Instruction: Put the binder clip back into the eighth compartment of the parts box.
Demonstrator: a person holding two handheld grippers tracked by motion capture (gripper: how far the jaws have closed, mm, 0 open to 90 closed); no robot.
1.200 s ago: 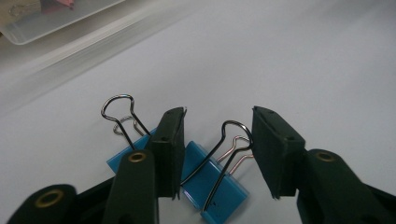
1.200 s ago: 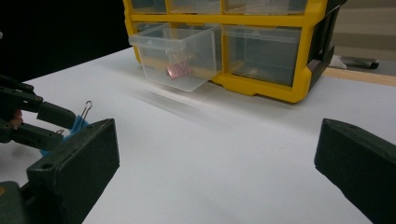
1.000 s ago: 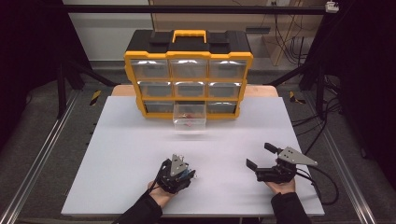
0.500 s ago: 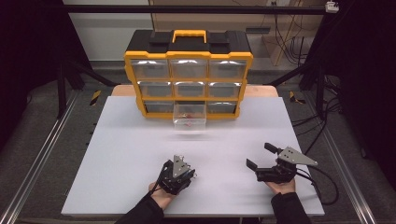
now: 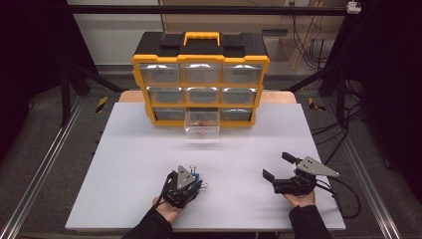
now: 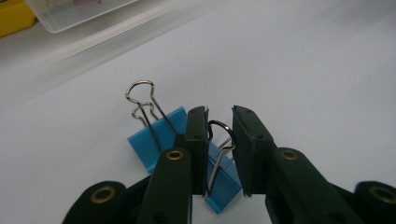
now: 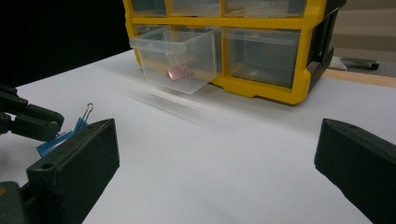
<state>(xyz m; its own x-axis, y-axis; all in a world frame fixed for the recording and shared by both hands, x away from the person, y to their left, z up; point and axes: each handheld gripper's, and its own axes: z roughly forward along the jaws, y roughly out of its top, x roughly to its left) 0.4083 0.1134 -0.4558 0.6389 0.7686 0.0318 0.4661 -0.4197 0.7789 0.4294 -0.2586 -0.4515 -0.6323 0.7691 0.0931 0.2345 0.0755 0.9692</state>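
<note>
the white worktop [image 5: 124, 164] carries a yellow and black drawer organizer [image 5: 200, 79] at its far edge. its bottom middle clear drawer [image 5: 201, 128] is pulled out, and in the right gripper view i can make out a pinkish clip lying inside it.

my right tongs [image 5: 278, 167] hang spread wide and empty above the near right part of the worktop, well apart from everything. they sit exactly where they sat a second ago.

my left tongs [image 6: 219, 128] are at the near middle, over a blue binder clip [image 6: 159, 135] that lies flat on the worktop. since a second ago the hand has barely shifted, but the jaws have just been closing. in the left gripper view they now bracket one of the clip's wire handles [image 6: 219, 142]. the left jaw seems to touch the wire, while a sliver of gap shows beside the right jaw. so i would not call it clenched on the handle yet, more nearly there.

i judge this to be the pick-up: once the squeeze finishes, the clip can be lifted and carried toward the open drawer. the thin wire could slip sideways out of the jaws.
</note>
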